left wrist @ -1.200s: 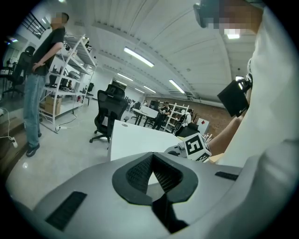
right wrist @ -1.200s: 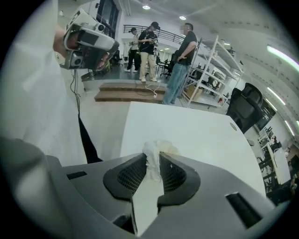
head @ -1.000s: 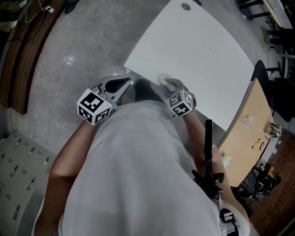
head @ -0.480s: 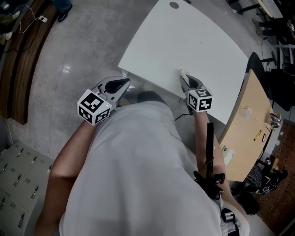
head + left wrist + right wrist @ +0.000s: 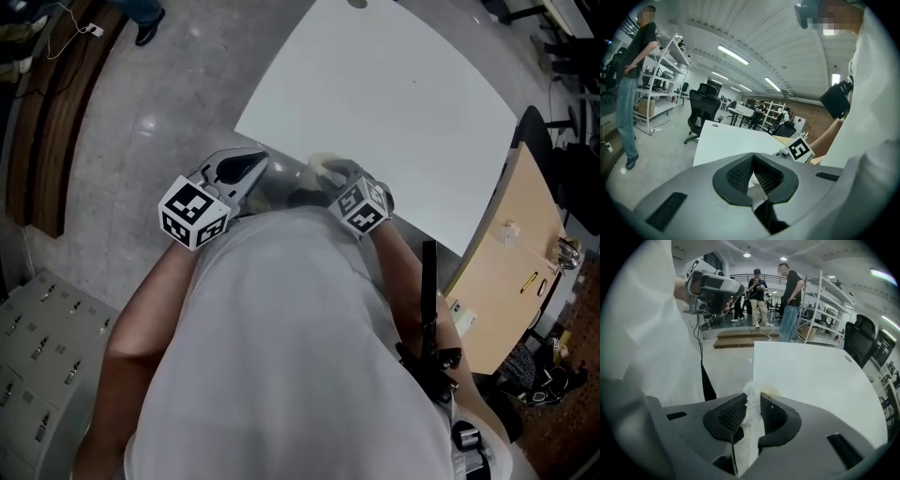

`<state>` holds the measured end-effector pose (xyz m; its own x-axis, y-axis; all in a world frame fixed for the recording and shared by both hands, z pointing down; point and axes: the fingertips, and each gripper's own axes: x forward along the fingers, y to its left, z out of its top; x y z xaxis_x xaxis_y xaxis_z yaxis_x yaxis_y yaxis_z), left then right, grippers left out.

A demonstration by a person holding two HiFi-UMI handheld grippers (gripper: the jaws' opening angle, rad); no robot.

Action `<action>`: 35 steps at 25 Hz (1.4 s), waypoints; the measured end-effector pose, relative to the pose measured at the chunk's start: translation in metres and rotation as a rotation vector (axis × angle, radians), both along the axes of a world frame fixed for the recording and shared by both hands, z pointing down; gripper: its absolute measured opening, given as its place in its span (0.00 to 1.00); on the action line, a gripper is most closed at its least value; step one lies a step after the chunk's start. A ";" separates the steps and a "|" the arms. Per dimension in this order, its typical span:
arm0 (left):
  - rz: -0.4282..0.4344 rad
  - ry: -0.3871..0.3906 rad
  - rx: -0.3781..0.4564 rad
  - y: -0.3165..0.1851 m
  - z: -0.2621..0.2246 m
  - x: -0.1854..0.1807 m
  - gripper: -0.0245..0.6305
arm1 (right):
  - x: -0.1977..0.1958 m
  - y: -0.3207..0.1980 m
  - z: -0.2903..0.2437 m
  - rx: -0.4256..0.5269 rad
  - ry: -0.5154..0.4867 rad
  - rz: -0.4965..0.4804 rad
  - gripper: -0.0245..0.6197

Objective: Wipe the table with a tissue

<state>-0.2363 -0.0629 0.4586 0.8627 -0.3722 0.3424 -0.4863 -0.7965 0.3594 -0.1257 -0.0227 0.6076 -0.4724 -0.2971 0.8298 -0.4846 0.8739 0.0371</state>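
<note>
The white table (image 5: 394, 103) fills the upper middle of the head view. My right gripper (image 5: 330, 172) is at its near edge, close to the near corner, angled down, shut on a crumpled white tissue (image 5: 317, 163). In the right gripper view the tissue (image 5: 752, 405) is pinched between the dark pads, just over the table's edge (image 5: 811, 376). My left gripper (image 5: 251, 167) hangs off the table over the floor, left of the right one. Its pads (image 5: 740, 172) meet at the tips with nothing between them, and the table (image 5: 726, 140) lies ahead.
A beige desk top (image 5: 511, 272) with small items stands right of the table. Grey lockers (image 5: 37, 356) are at lower left, a wooden platform (image 5: 37, 122) at far left. A black office chair (image 5: 704, 108), a shelf rack (image 5: 661, 79) and a standing person (image 5: 628, 93) are beyond the table.
The right gripper with the tissue swept right along the table's near edge, then came back left to the near corner. The left gripper hardly shifted.
</note>
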 end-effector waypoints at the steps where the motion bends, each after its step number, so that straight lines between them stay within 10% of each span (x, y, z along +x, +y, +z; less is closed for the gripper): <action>1: -0.009 -0.006 -0.006 0.000 0.000 0.001 0.05 | -0.009 -0.006 0.000 0.010 -0.003 -0.025 0.18; 6: -0.048 -0.032 -0.025 -0.003 0.003 0.002 0.05 | -0.046 -0.039 0.000 0.035 -0.024 -0.129 0.18; 11: -0.056 -0.034 -0.021 -0.017 -0.001 0.010 0.05 | -0.029 -0.089 -0.039 0.028 -0.230 0.112 0.18; 28: 0.013 -0.027 -0.039 -0.039 -0.002 0.099 0.05 | 0.286 -0.173 -0.022 0.107 -0.058 0.728 0.18; 35: -0.050 -0.061 -0.079 -0.030 0.004 0.096 0.05 | 0.311 -0.224 -0.006 0.092 -0.031 0.802 0.18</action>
<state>-0.1400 -0.0925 0.4625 0.8203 -0.3839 0.4239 -0.5476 -0.7412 0.3884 0.1857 -0.2466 0.6013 -0.1088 -0.6223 0.7752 -0.9649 0.2536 0.0681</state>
